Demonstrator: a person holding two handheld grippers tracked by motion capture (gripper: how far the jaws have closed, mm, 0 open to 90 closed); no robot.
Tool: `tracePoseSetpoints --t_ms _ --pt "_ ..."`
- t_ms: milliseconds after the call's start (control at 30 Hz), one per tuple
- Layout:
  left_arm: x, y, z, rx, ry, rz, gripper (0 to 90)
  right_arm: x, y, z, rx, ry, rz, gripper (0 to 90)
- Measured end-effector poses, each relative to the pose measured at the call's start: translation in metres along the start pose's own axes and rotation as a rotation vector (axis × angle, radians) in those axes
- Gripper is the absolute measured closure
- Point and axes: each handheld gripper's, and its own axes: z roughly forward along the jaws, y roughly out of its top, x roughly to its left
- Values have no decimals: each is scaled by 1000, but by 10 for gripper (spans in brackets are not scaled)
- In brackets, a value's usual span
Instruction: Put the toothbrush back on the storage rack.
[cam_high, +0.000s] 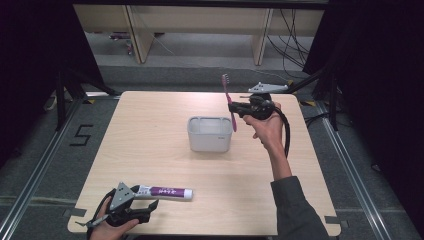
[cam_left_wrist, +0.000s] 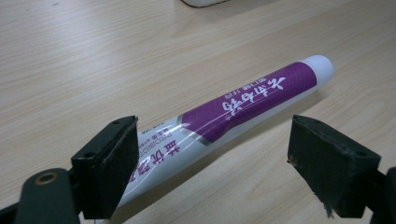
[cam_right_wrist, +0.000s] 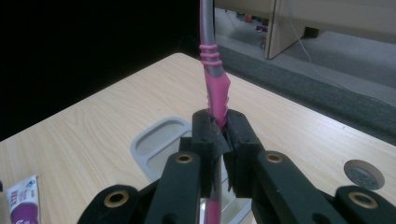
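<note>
Pink toothbrush (cam_high: 229, 102) standing nearly upright, pinched low on its handle by right gripper (cam_high: 243, 108) fingers just past the grey bin's (cam_high: 210, 134) right rim, mid-tabletop; toothpaste (cam_high: 164, 192) lying flat between spread left gripper (cam_high: 142, 199) fingers by the near edge.

Both claws are black — right claw (cam_high: 239, 111), left claw (cam_high: 150, 200) — each topped by a grey three-cornered plate; brass-ringed pivots, black cable, seemingly grey-green sleeve (cam_high: 295, 210).
</note>
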Motion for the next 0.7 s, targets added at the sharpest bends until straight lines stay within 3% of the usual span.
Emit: tracePoseSetpoints --t_ms 167,300,400,467,500,567,600,633,700 --pt "1 0 1 -2 -7 -1 162 -2 0 7 -12 2 8 838" --pt "0 0 0 0 -2 -1 162 -4 -1 13 -16 -3 48 838" --pt "0 0 0 2 -1 0 162 -7 -3 19 -22 -12 29 838" --pt "1 0 1 1 -8 1 162 -6 -3 22 -12 -6 54 838" --pt "0 0 1 2 -8 2 162 -7 -3 25 -24 0 30 838" --pt "0 0 1 2 -8 2 162 -7 -2 27 -9 -1 53 838" --pt "0 0 1 2 -7 2 162 -8 -2 28 -16 -15 27 838" --pt "0 0 1 1 -8 2 162 -7 -2 30 -13 -3 56 838" --pt "1 0 1 0 -8 1 162 -8 -2 33 -20 -3 61 838"
